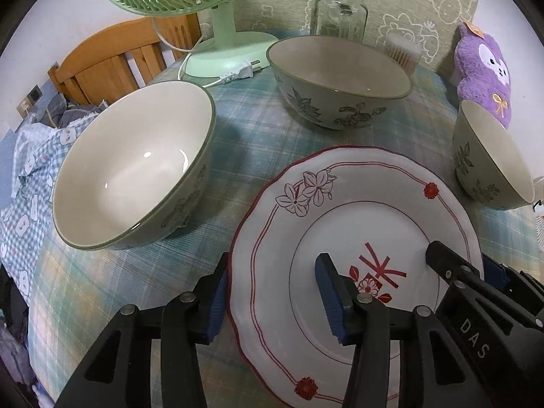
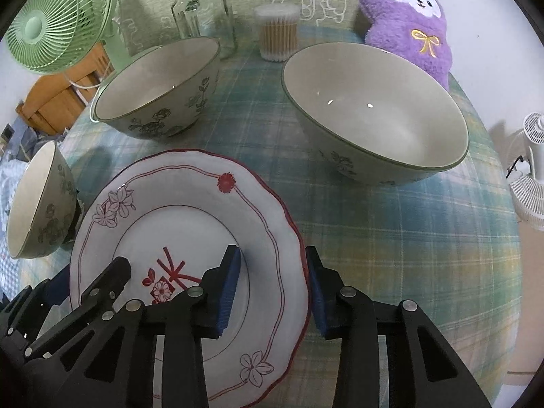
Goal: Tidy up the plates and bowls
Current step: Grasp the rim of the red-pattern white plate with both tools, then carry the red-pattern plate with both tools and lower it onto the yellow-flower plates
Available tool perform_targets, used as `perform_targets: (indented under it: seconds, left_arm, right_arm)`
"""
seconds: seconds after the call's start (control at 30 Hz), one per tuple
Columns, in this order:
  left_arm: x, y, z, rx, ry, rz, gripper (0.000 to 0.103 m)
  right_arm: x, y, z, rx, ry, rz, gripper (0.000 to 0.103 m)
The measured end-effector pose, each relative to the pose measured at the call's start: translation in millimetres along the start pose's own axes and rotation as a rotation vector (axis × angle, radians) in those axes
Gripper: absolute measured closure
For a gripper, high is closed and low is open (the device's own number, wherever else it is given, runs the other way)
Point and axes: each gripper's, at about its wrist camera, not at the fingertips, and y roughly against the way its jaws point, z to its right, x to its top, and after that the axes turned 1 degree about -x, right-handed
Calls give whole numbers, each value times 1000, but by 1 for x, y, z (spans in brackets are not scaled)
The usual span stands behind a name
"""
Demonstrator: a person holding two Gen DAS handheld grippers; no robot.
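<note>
A white plate [image 1: 357, 210] with red trim and flower prints lies flat on the plaid tablecloth [image 1: 238, 156]. My left gripper [image 1: 272, 258] straddles its left rim: one blue pad is outside the edge, the other over the plate's well, with a gap showing. My right gripper [image 2: 272, 251] straddles the opposite rim of the plate [image 2: 190, 224] the same way. Three green-rimmed floral bowls stand around it: one to the left [image 1: 136, 170], one behind [image 1: 340, 78], one to the right [image 2: 374, 119]. All are upright and hold nothing.
At the back of the table stand a green fan [image 1: 221, 34] with a loose plug [image 1: 238, 73], a glass jar [image 1: 340, 10], a tub of cotton swabs [image 2: 277, 34] and a purple plush toy [image 2: 408, 17]. A white fan [image 2: 530, 176] is off the right edge. A wooden bed frame [image 1: 119, 57] lies left.
</note>
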Motion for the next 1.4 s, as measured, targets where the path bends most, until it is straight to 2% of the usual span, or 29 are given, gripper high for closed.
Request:
perform_targets:
  seconds: [0.2, 0.6, 1.03, 1.4]
  left_arm:
    - [-1, 6, -1, 15, -22, 18, 54]
    - [-14, 53, 4, -43, -73, 67, 54]
    - [-55, 108, 22, -138, -178, 103, 54]
    - [-102, 119, 46, -204, -294, 67, 54]
  right_arm:
    - [-1, 11, -6, -8, 32, 18, 62]
    - [-20, 66, 4, -46, -17, 68, 62]
    - [-81, 137, 30, -132, -128, 121, 62]
    - [-145, 154, 57, -204, -219, 84, 62]
